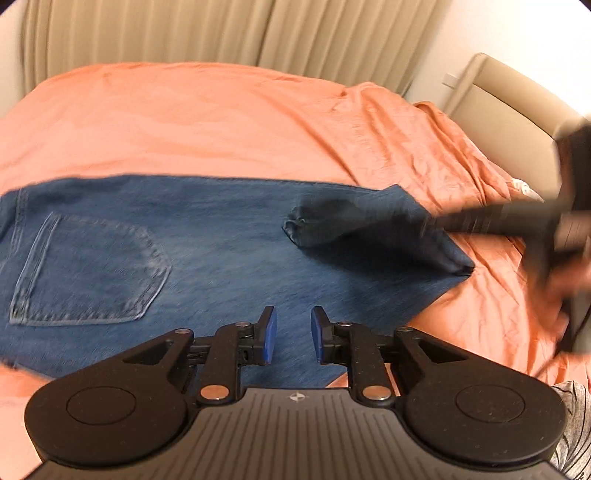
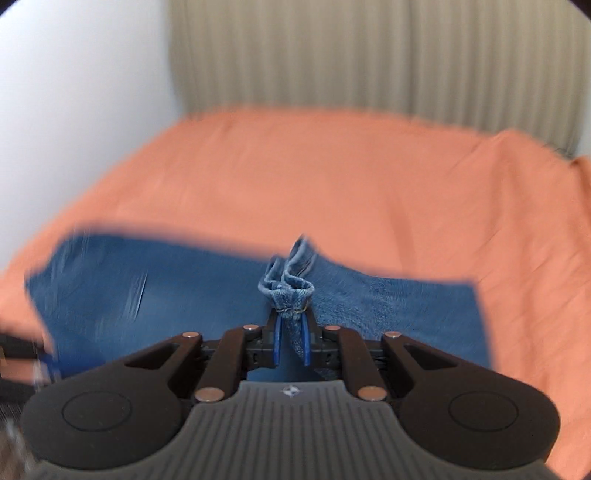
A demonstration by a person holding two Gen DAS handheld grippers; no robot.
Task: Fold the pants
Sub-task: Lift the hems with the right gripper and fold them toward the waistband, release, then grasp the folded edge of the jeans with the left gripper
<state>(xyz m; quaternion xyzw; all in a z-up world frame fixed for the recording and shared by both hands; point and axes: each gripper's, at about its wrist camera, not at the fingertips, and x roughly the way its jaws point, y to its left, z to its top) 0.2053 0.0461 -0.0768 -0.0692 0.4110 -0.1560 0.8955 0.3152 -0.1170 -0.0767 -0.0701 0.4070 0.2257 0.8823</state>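
Blue jeans (image 1: pixel 221 240) lie flat across the orange bed, with a back pocket (image 1: pixel 88 266) showing at the left. My left gripper (image 1: pixel 293 332) hovers over the jeans' near edge, open, with nothing between its blue pads. My right gripper (image 2: pixel 291 321) is shut on a bunched leg hem (image 2: pixel 290 290) and holds it above the rest of the jeans (image 2: pixel 166 295). In the left wrist view the right gripper (image 1: pixel 428 221) is a dark blur at the right, carrying a folded-over piece of leg.
The orange sheet (image 1: pixel 221 122) covers the whole bed and is creased at the right. Beige curtains (image 1: pixel 184 33) hang behind it. A padded headboard (image 1: pixel 509 122) stands at the far right, and a blurred hand (image 1: pixel 561 288) holds the right gripper.
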